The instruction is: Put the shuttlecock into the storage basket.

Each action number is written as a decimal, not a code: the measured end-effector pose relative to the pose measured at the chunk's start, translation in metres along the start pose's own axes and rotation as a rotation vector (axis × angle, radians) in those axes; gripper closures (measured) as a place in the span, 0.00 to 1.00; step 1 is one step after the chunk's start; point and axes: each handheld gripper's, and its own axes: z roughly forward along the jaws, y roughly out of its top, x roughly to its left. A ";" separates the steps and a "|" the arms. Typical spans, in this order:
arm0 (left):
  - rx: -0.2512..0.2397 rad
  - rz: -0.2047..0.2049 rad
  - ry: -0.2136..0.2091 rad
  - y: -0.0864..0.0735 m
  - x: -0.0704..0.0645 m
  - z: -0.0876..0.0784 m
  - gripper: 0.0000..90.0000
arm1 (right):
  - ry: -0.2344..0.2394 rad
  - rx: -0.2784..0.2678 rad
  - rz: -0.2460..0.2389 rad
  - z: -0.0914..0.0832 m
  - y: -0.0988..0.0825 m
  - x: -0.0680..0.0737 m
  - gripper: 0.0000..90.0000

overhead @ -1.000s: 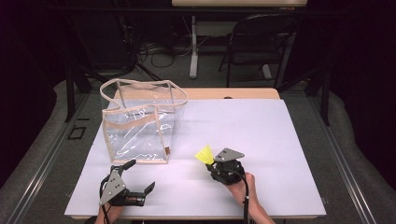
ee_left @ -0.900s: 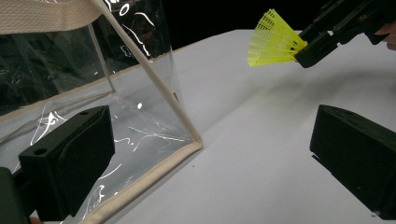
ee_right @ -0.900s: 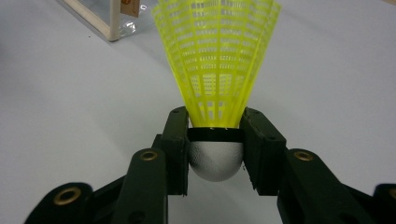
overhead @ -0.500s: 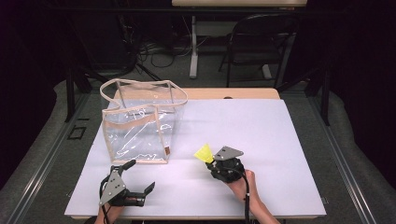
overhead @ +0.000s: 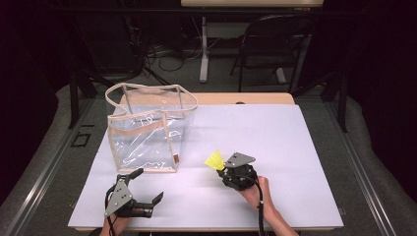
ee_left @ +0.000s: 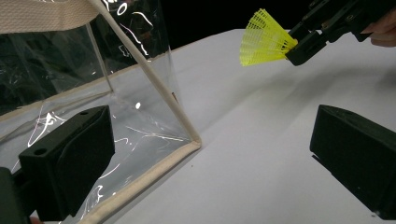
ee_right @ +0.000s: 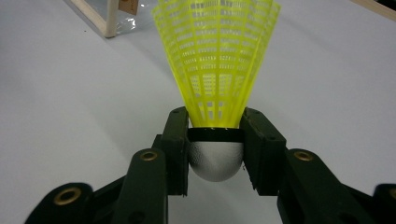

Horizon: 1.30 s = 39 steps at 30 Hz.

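Yellow shuttlecock (ee_right: pixel 215 60), gripped at its silver cork base by the right hand-held gripper (ee_right: pixel 215 140), whose jaws are clamped on the 2 sides of the base just below the mesh skirt. In the high view the shuttlecock (overhead: pixel 215 160) is held low above the white bench (overhead: pixel 295 147), near the lower right corner of the clear bag (overhead: pixel 147 128) and apart from it. The bag stands upright, its mouth open upward, edged in beige trim. The left hand-held gripper (overhead: pixel 145 187) rests near the front edge of the bench with its jaws wide apart, empty, facing the bag's near corner (ee_left: pixel 194 142). Judged step: carry to the bag. Good practice: lift the shuttlecock above the rim before crossing, keep the grip on the base so the skirt is not crushed, and let the left hand-held gripper steady the bag's trim.
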 end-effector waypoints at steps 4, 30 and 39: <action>0.000 -0.003 -0.001 0.000 0.000 0.000 0.00 | -0.001 0.001 -0.011 0.001 0.002 -0.002 0.71; 0.004 0.001 0.001 0.000 0.001 0.001 0.00 | 0.003 -0.016 -0.042 0.008 0.012 -0.018 0.71; 0.004 0.001 0.003 0.000 0.001 0.001 0.00 | -0.007 -0.032 -0.040 0.005 0.020 -0.023 0.71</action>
